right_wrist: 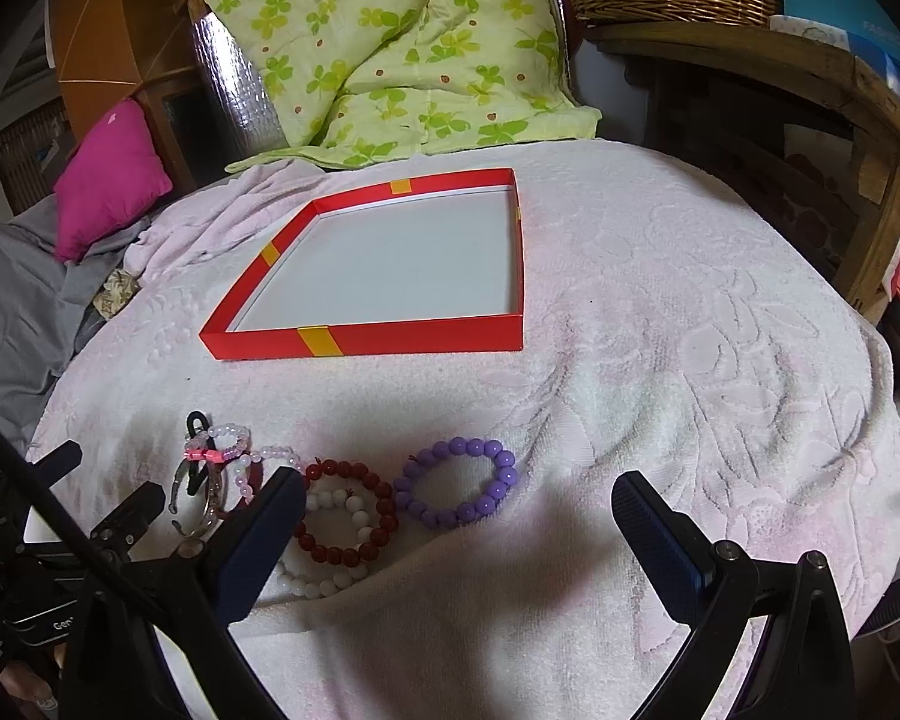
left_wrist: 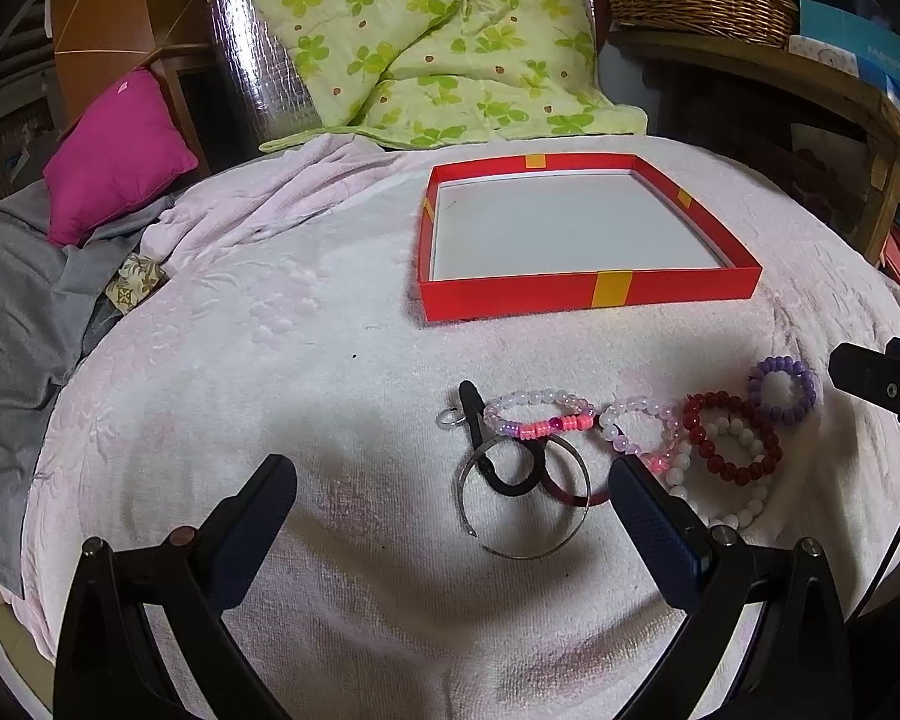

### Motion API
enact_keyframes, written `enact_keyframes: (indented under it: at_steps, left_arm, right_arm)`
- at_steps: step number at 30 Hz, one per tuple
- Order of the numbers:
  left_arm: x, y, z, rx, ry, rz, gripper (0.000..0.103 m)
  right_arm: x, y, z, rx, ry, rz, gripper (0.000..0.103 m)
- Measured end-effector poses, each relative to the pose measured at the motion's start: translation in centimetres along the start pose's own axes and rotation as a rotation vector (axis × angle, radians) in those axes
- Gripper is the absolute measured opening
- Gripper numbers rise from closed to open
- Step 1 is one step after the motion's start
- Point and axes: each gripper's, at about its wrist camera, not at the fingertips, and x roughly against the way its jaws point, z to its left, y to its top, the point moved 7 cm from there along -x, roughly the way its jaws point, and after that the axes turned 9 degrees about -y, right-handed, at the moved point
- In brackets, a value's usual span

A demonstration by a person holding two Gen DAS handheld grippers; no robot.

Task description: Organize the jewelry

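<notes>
Several pieces: a cluster of bracelets and bangles is lying on the pale pink towel (left_wrist: 270, 372), on the near side of the red box lid (left_wrist: 588, 294), well apart from it.
Box lid: it is sitting upside-down as a shallow tray, its white floor bare, so nothing is sorted yet (by my reading).
Purple bead bracelet (right_wrist: 456, 489): it is resting at the right end of the cluster, farthest along from the lid's near-left corner, just beside the red one. Probably light, elastic-strung and smooth-beaded, so it is likely to roll under a pinch; pinching across one side of the ring looks safest.
Red bead bracelet (right_wrist: 345, 516): it is overlapping the white bead bracelet (right_wrist: 324, 585). Lifting one is likely dragging the other.
Pink-and-clear bracelet (left_wrist: 537, 417): it is lying across a black clip (left_wrist: 480, 438) and touching a pale pink bead bracelet (left_wrist: 636, 426).
Silver bangle (left_wrist: 525, 498): an open, thin metal hoop, nearest the camera, overlapping a dark red bangle (left_wrist: 570, 489). Stiff and probably slippery; gripping across the band's flat seems better than edge-on.
Small metal ring (left_wrist: 449, 417): probably too small to pinch easily.
Left gripper (left_wrist: 453, 501): fingers are spread wide, holding nothing, hovering over the bangles.
Right gripper (right_wrist: 459, 513): fingers are likewise spread apart and unloaded, bracketing the red and purple bracelets.
</notes>
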Motion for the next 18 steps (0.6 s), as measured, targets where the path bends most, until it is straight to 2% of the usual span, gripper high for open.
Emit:
enact_keyframes:
  at_steps: [18]
  left_arm:
    - [-0.07,0.00,-0.20,-0.003,-0.002,0.003,0.103]
  right_arm:
    - [-0.02,-0.01,-0.08,0.000,0.000,0.001,0.103]
